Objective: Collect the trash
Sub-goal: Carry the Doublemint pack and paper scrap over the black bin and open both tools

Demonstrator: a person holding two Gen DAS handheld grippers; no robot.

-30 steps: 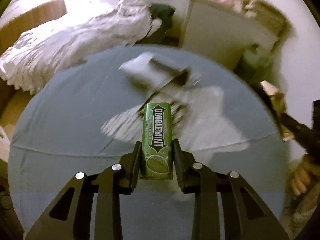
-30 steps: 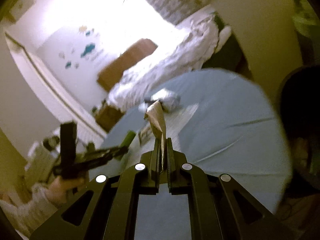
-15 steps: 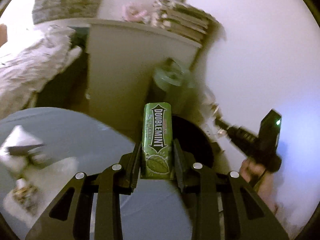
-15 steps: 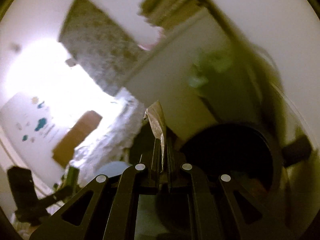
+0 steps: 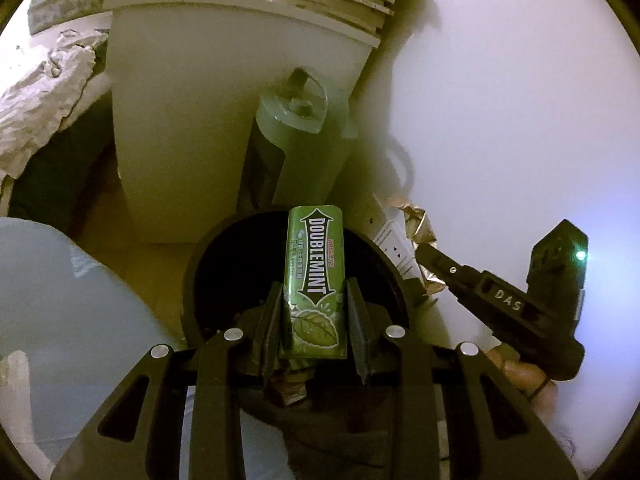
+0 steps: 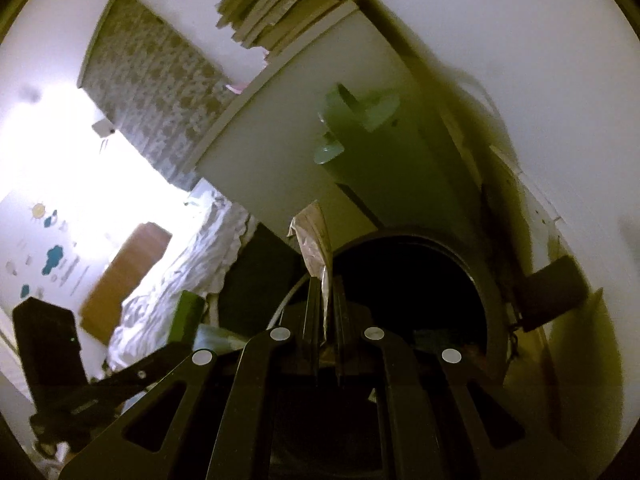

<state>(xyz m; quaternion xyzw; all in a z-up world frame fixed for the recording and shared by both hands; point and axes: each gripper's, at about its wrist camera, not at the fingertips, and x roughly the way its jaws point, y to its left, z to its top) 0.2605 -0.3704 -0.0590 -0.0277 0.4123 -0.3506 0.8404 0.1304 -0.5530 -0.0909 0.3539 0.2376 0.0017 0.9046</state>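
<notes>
The left gripper [image 5: 314, 312] is squeezing one green gum pack [image 5: 315, 280] in its jaws, long side pointing away, over one black bin [image 5: 192, 280]. The right gripper [image 6: 325, 304] is pinching one crinkly wrapper [image 6: 314, 240] sticking up, jaws almost shut. The bin's inside is too dark to see.

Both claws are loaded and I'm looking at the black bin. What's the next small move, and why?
Probably open the left claw to drop the green Doublemint pack: in its view the pack hangs over the black bin's dark mouth. The right claw, shut on the crumpled wrapper, points at the same opening and could release next.
</notes>
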